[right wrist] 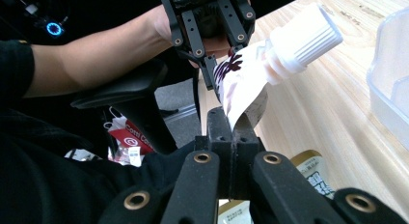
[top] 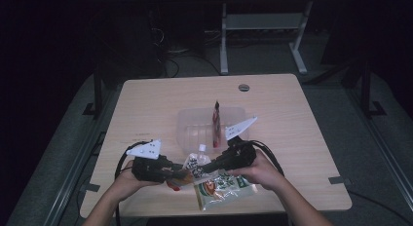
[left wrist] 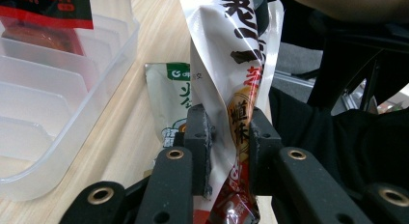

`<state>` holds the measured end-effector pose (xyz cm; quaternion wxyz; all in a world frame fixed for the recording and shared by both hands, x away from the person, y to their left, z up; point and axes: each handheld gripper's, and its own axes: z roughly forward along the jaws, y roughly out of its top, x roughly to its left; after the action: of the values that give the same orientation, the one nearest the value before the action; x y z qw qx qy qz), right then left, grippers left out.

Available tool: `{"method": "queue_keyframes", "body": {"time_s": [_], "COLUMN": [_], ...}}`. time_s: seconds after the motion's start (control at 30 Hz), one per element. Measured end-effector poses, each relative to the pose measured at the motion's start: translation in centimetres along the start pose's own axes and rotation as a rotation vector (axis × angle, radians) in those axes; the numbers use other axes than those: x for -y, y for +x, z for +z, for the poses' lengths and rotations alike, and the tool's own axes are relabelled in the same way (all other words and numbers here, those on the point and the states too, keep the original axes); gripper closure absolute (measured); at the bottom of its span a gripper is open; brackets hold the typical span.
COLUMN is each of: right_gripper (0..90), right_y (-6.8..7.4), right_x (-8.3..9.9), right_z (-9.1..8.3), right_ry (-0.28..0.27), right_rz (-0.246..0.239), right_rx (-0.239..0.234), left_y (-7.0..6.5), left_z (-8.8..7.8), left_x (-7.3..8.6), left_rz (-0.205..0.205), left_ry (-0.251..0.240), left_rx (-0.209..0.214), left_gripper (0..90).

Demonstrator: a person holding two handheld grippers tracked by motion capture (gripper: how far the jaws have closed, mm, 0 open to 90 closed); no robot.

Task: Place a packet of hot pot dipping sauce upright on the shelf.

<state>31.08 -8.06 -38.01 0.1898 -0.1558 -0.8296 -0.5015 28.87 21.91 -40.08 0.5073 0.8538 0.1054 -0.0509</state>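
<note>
Tongs, two, grip one spouted pouch point(top: 194, 165) beside one green packet point(top: 221, 187).

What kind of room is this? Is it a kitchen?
Probably not a kitchen; it looks like a dim lab or workshop. A bare wooden table stands on grey floor, cables trail beside a metal desk frame behind, and someone holds a gripper in each hand.

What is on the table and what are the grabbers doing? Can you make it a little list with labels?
Held thing: spouted pouch with white cap
Left gripper: jaws around the pouch's lower end
Right gripper: shut on the pouch's edge
Green packet: flat on table, beneath the pouch
Clear tray: behind the grippers, one red packet standing inside
</note>
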Motion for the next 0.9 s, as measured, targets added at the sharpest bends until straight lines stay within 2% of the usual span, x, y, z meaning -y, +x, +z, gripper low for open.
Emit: {"method": "queue_keyframes", "body": {"time_s": [0.13,0.6,0.67,0.9], "right_gripper": [90.0,90.0,90.0,90.0], "right_y": [0.0,0.2,0.3,0.2], "right_x": [0.0,-0.1,-0.1,0.0], "right_z": [0.0,-0.2,-0.2,-0.3], "right_ry": [0.002,0.005,0.004,0.003], "right_rz": [-0.005,-0.021,-0.024,-0.038], "right_rx": [0.001,0.028,0.030,0.039], "left_y": [0.2,0.7,0.8,1.0], "left_z": [-0.3,-1.3,-1.6,-2.0], "left_x": [0.2,0.5,0.6,0.8], "left_rz": [-0.011,-0.037,-0.051,-0.054], "left_ry": [-0.010,-0.045,-0.052,-0.067], "left_rx": [0.010,0.020,0.022,0.023], "left_gripper": [71.5,71.6,71.6,73.0]}}
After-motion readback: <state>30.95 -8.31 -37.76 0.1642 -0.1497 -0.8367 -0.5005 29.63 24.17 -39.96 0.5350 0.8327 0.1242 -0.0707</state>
